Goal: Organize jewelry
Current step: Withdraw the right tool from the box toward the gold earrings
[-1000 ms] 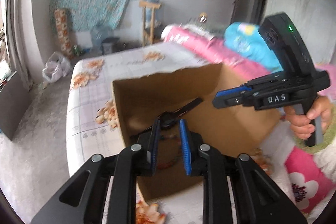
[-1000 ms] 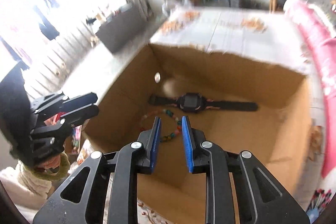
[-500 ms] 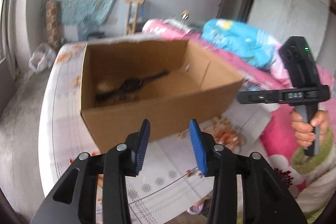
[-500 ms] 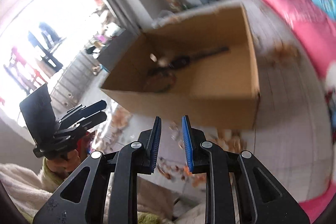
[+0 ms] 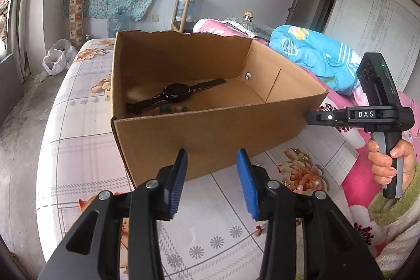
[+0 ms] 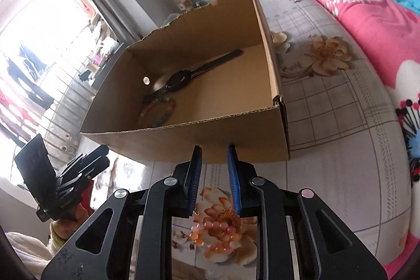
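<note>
An open cardboard box [image 5: 210, 133] stands on the bed; it also shows in the right wrist view [image 6: 183, 138]. Inside lie a black wristwatch [image 5: 176, 93] [image 6: 181, 79] and a coloured bead bracelet [image 5: 170, 109] [image 6: 160, 112]. An orange bead bracelet [image 6: 218, 230] lies on the bedsheet just below my right gripper [image 6: 214, 162], whose jaws are slightly apart and empty. It also shows in the left wrist view [image 5: 307, 179]. My left gripper [image 5: 211, 162] is open and empty, in front of the box's near wall. The right gripper body [image 5: 367, 114] shows at the right.
The bed has a grey checked sheet with flower prints [image 5: 84, 122]. A pink blanket [image 6: 367, 7] and a blue quilt [image 5: 315, 54] lie along the right side. A wooden stand [image 5: 183, 7] and a white bag [image 5: 56, 59] are on the floor beyond.
Both grippers have pulled back out of the box to its near side. The left gripper has opened and left the watch in the box. The right jaws opened slightly.
</note>
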Demonstrator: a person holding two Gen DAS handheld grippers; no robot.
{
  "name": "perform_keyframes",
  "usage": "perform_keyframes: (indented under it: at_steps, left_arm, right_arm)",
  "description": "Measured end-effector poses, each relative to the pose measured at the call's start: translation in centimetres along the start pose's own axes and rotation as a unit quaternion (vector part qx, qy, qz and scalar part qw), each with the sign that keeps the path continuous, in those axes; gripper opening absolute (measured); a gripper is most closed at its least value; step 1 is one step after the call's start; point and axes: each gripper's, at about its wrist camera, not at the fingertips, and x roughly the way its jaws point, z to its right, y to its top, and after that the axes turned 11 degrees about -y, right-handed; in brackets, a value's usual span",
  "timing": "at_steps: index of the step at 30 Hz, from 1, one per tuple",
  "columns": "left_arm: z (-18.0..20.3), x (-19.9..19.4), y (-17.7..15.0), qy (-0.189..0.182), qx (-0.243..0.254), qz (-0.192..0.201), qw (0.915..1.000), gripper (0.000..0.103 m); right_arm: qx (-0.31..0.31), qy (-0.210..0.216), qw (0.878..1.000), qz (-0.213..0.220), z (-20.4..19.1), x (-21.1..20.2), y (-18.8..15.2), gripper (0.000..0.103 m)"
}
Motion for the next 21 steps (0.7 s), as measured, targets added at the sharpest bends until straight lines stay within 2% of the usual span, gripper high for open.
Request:
perform_keyframes:
  at_steps: [3,6,8,11,15,19,21]
  left_arm:
    - [0.1,0.1,-0.1,-0.006,-0.005,-0.002,1.0000,0.038]
    - [0.3,0.4,-0.9,-0.019,-0.013,-0.015,0.9996,0.045]
    - [0.6,1.3,-1.7,-0.020,-0.019,-0.033,0.9991,0.048]
    - [0.9,2.5,-2.7,-0.005,-0.016,-0.059,0.9981,0.050]
    - [1.5,4.5,-4.2,0.034,-0.014,-0.097,0.9946,0.056]
    - [2.5,4.7,-4.6,0.044,-0.002,-0.095,0.9945,0.067]
    - [2.9,4.9,-4.7,0.046,0.004,-0.095,0.9944,0.074]
  right_arm:
    - [0.004,-0.013,1.000,-0.001,0.2,-0.3,-0.2,0.025]
    - [0.003,-0.052,0.999,0.005,0.5,-1.6,-1.1,0.034]
    - [-0.006,-0.093,0.996,0.000,0.5,-2.3,-2.2,0.036]
    - [-0.019,-0.142,0.990,-0.015,0.2,-3.3,-3.8,0.046]
    - [-0.035,-0.203,0.978,-0.026,-1.0,-4.4,-5.4,0.070]
    - [-0.067,-0.231,0.970,-0.025,-2.7,-4.8,-6.6,0.093]
    - [-0.081,-0.233,0.969,-0.020,-3.6,-4.8,-7.0,0.095]
